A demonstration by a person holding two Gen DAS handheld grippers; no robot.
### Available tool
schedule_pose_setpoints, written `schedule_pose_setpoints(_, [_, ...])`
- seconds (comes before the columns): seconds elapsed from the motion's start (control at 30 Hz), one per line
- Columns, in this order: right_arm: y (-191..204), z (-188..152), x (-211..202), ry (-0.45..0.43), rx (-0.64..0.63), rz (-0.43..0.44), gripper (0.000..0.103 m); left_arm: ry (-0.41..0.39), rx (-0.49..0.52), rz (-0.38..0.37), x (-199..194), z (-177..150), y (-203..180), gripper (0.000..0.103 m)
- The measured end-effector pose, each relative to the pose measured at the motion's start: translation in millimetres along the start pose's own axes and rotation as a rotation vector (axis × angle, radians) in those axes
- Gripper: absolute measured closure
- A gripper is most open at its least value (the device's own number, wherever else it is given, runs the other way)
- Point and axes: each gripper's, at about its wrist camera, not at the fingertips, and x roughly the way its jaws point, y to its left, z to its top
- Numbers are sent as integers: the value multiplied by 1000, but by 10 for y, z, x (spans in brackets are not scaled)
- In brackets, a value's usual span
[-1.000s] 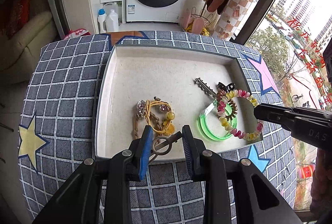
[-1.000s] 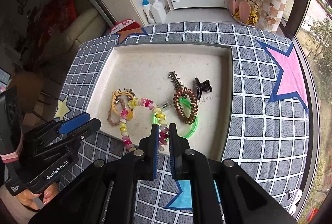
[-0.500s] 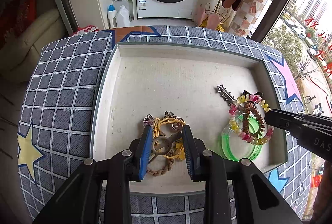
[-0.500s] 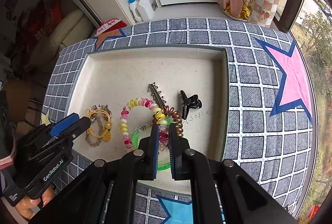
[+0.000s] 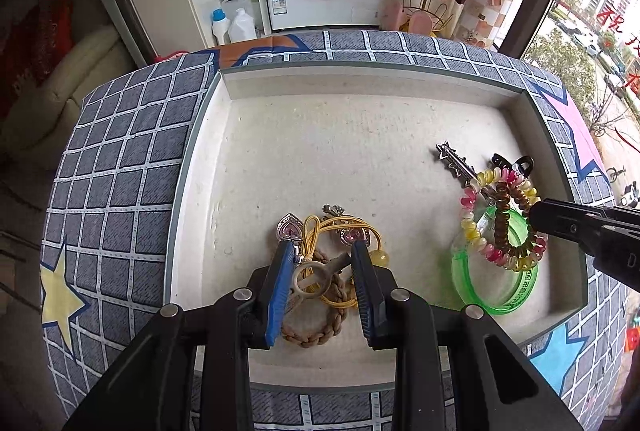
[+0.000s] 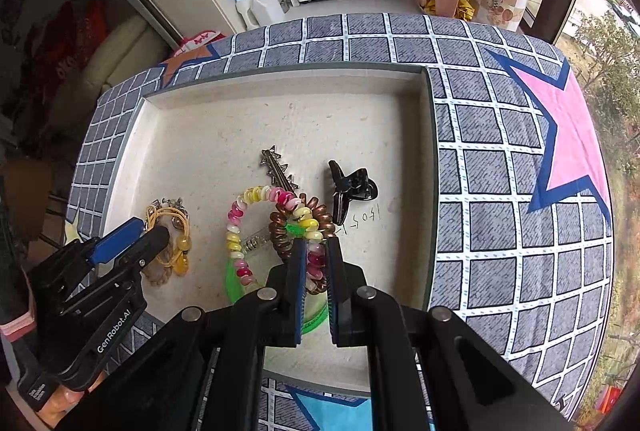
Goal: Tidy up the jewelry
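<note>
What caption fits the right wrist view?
Right gripper shut on the multicolored spiral bracelet over the tray.

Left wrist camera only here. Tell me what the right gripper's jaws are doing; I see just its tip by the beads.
Observer: The right gripper is shut on the multicoloured bead bracelet, above the green bangle.
Operator: Describe the black claw clip; beads hide most of it.
Observer: It lies on the tray floor, gripped by nothing, with handwritten marks right beside it.
</note>
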Motion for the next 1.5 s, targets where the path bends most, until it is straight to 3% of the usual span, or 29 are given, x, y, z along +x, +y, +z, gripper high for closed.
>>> schedule_pose_setpoints(0.27, [-6, 13, 15, 7, 9, 9, 91, 1, 6, 13, -7, 7, -19, 60])
schedule_pose_setpoints(0.4, [-33, -2, -4, 5, 24, 33, 68, -21, 6, 19, -82, 19, -18, 60])
schedule_pose_setpoints(0.67, [-70, -17, -110, -16, 65, 65, 67, -32, 8, 18, -153, 57, -16, 59])
schedule_pose_setpoints(0.7, [-67, -19, -129, -20, 67, 66, 67, -33, 7, 18, -158, 56, -14, 52])
schedule_pose_setpoints(0.73, [-63, -21, -149, -25, 67, 67, 67, -36, 4, 21, -170, 53, -11, 17])
schedule_pose_setpoints(0.77, [-59, -25, -167, -27, 66, 68, 67, -54, -4, 33, -207, 47, 2, 0])
schedule_pose_setpoints(0.83, [-53, -29, -199, -34, 67, 68, 67, -96, -4, 36, -290, 46, 3, 0])
schedule_pose_setpoints(1.17, [-46, -85, -237, -25, 86, 80, 65, -73, -5, 28, -368, 54, 16, 0])
schedule_pose_setpoints(1.23, [-40, -108, -241, -20, 88, 86, 54, -70, -9, 32, -394, 37, 26, 0])
schedule_pose_setpoints(1.4, [-16, -175, -267, -8, 85, 92, 52, -62, -22, 25, -479, -48, 56, 0])
schedule_pose_setpoints(1.5, [-4, -236, -304, -5, 84, 97, 40, -60, -18, 51, -556, -139, 66, 0])
